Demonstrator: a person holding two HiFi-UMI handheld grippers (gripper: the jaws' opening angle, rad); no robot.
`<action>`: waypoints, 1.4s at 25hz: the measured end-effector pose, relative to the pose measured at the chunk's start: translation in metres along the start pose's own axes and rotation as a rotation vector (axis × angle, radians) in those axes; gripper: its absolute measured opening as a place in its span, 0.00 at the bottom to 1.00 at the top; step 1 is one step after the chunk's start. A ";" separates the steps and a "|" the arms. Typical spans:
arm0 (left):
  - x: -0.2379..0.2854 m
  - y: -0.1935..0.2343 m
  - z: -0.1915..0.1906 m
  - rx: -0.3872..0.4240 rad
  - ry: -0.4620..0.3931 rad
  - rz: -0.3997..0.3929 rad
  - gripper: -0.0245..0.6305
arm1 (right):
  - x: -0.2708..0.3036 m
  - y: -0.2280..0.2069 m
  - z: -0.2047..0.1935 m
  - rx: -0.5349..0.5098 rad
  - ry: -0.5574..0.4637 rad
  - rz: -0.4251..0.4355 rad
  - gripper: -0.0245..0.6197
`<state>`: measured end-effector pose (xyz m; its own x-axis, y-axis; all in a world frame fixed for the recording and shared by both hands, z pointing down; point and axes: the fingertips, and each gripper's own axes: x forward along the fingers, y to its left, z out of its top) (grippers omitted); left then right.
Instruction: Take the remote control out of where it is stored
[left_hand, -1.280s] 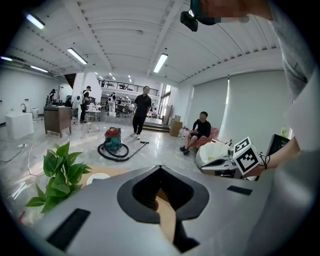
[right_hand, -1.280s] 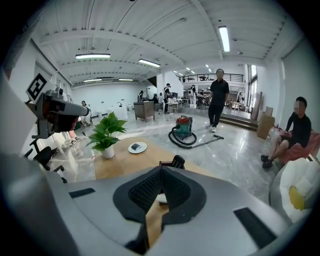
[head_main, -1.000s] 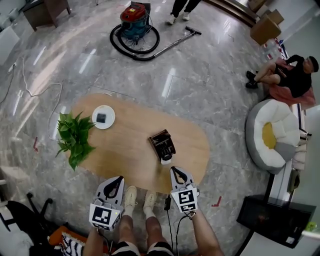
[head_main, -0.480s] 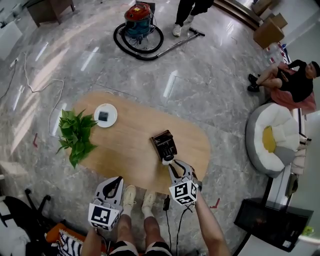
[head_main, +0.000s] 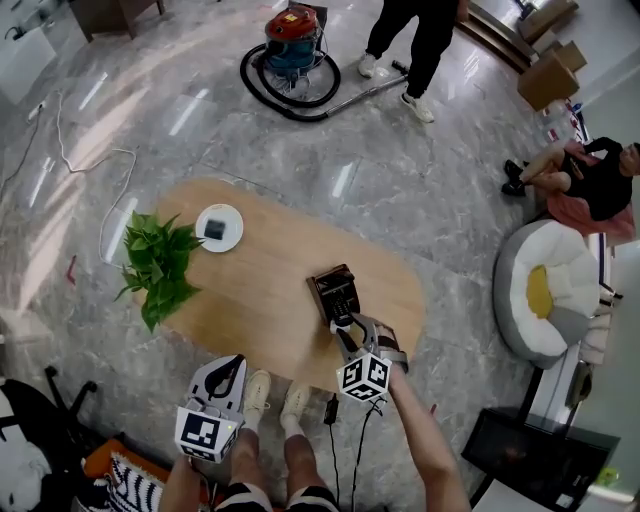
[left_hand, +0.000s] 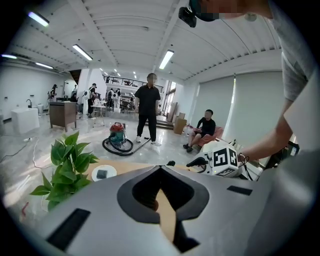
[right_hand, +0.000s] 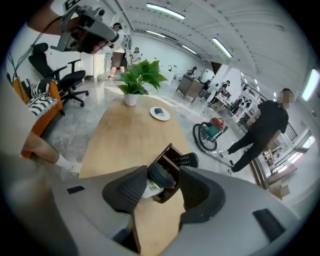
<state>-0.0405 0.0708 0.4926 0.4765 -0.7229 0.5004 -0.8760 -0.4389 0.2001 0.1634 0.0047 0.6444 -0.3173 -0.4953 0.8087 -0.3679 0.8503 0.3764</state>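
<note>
Fingers (right_hand: 125, 192) of the right gripper (right_hand: 165, 172) stand spread wide, having just been opening, and they pinch nothing. Between them we see a white item with a dark rounded cap (right_hand: 161, 174), which pokes up from the near end of the dark brown wooden storage box (right_hand: 163, 159). That box stands on the light wooden oval table (head_main: 260, 270), close to its near edge and toward its right end.

The black push-button remote control (right_hand: 186, 160) sits in the same box, but not between the fingers. It lies just past the tip of one finger, on the far side of the capped item. Its long axis appears tilted, with the buttoned free end leaning out toward the table's far edge. We judge that the spread fingers must shift across to that side before they can straddle it.

The right gripper is plainly the nearer one. The left gripper (head_main: 238, 360) hangs off the table's near edge, well apart from the box, with its fingers pressed together and empty.

Some things stay hidden. The remote's lower part is sunk in the box and partly masked by a finger. We cannot tell what the capped item is. In the head view the right gripper covers the box's near end.
</note>
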 end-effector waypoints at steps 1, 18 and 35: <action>0.000 0.002 -0.001 -0.003 0.000 0.002 0.05 | 0.003 0.002 -0.001 -0.026 0.011 0.011 0.33; -0.002 0.024 -0.005 -0.033 -0.004 0.035 0.05 | 0.028 0.003 -0.011 -0.225 0.084 -0.005 0.34; -0.016 0.028 0.003 -0.035 -0.024 0.054 0.05 | 0.023 -0.003 -0.006 -0.378 0.149 -0.008 0.23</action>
<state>-0.0726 0.0685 0.4878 0.4295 -0.7577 0.4914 -0.9025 -0.3799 0.2029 0.1626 -0.0077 0.6648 -0.1750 -0.4948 0.8512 -0.0141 0.8657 0.5003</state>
